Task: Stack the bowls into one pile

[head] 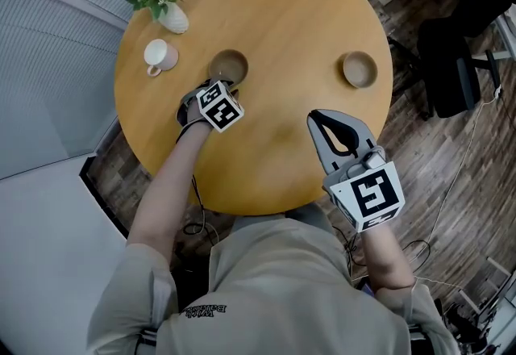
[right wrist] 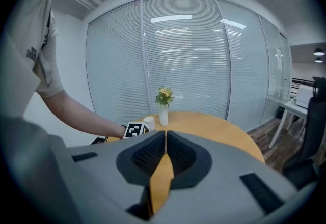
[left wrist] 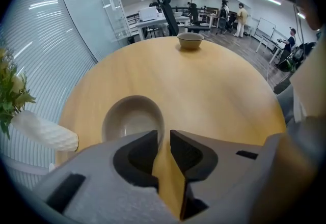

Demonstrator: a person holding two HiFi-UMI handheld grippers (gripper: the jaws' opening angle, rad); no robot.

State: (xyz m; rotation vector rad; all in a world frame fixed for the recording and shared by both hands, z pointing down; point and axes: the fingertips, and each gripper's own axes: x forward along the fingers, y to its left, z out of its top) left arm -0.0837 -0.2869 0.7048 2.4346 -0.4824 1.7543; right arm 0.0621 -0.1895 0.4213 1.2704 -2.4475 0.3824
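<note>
The nearer bowl point(head: 228, 67) sits upright, mouth up, on the round wooden tabletop point(head: 274, 14), a little to the right of the white vase point(head: 173, 18) of flowers and closer to the person than it. It is round, so it has no long axis to speak of. The second bowl point(head: 359, 68), also upright, stands well to the right of the vase, apart from the first. A white cup point(head: 160, 56) rests just in front of the vase, beside the nearer bowl. The left gripper point(left wrist: 164, 137) points steeply down at that bowl's near rim, its fingers point(left wrist: 140, 154) a narrow gap apart. One finger seems to lie over the bowl's hollow, though the rim itself is covered there and contact cannot be confirmed. The right gripper point(right wrist: 165, 137) hangs over the tabletop's near edge, far right of the vase, its fingers point(right wrist: 184, 157) closed tip to tip on nothing. Around the tabletop are a dark plank floor point(head: 451, 152), a glass wall with blinds point(right wrist: 173, 50) and a black office chair point(head: 451, 63).
</note>
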